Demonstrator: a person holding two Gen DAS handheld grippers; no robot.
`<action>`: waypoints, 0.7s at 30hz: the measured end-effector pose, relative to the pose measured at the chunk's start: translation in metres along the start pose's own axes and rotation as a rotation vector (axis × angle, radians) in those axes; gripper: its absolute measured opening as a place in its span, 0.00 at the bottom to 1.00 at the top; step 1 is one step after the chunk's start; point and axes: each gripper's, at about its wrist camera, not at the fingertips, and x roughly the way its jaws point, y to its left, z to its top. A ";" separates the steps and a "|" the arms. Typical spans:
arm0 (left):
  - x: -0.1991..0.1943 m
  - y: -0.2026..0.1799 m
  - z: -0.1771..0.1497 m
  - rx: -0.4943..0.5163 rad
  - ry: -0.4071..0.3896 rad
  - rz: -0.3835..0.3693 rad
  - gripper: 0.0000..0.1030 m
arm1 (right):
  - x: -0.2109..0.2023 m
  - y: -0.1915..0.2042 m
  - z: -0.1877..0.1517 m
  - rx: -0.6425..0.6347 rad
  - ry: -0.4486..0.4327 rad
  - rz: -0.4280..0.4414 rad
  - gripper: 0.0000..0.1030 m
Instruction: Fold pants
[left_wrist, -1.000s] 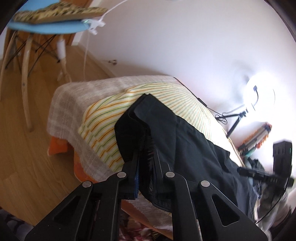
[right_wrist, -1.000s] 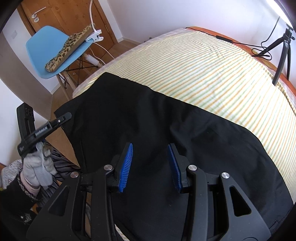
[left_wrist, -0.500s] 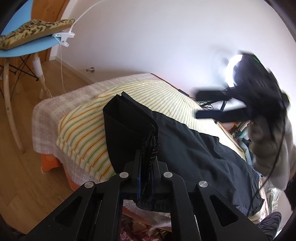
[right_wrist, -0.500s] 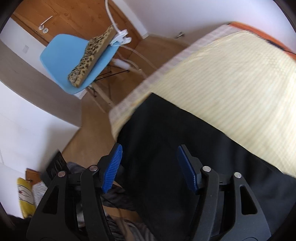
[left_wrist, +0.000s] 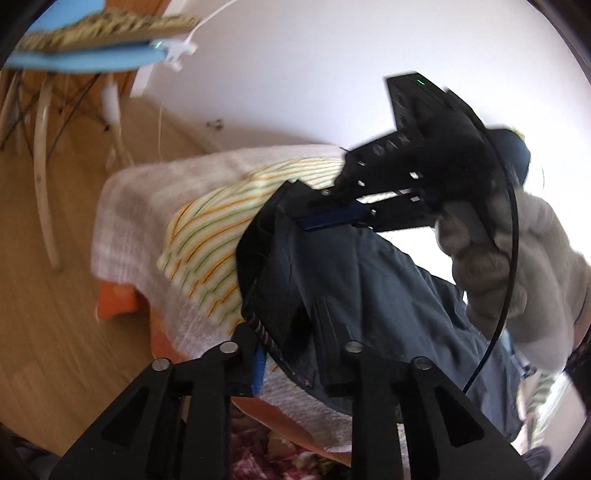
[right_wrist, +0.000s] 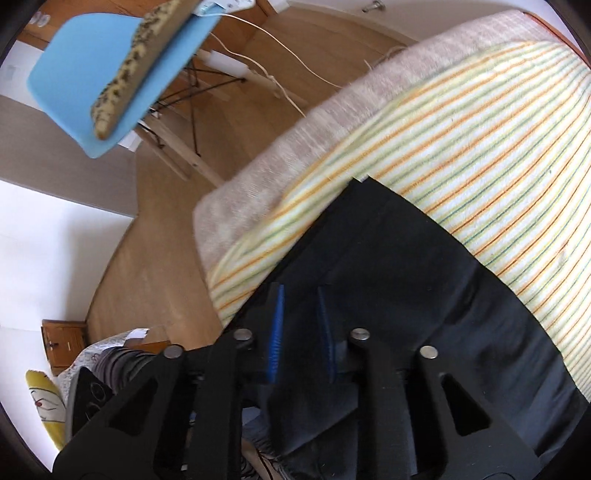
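Black pants (left_wrist: 369, 288) lie on a striped yellow bedsheet (left_wrist: 207, 229); they also show in the right wrist view (right_wrist: 424, 280). My left gripper (left_wrist: 291, 354) has its fingers spread around the waistband hem at the bed's near edge, the cloth between them. My right gripper (right_wrist: 301, 328) has its blue pads close together with a fold of the waistband between them. It shows in the left wrist view (left_wrist: 332, 210) at the far waistband corner.
A blue chair (right_wrist: 110, 74) with a leopard cushion stands on the wooden floor beyond the bed corner. A white cable (right_wrist: 280, 66) runs past it. A beige blanket (left_wrist: 147, 199) covers the bed's end.
My left gripper's fingers have spread apart on the waistband. My right gripper swung over to the waistband's far corner and its pads closed in on the cloth.
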 end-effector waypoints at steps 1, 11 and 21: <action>0.001 0.003 0.000 -0.014 0.005 0.011 0.26 | 0.002 -0.001 -0.001 0.004 -0.005 0.006 0.16; 0.007 0.035 0.002 -0.183 0.004 -0.028 0.45 | 0.003 -0.004 0.002 0.008 -0.003 -0.001 0.14; -0.010 -0.010 0.006 0.056 -0.080 -0.053 0.09 | -0.011 0.022 0.021 -0.013 0.003 -0.101 0.60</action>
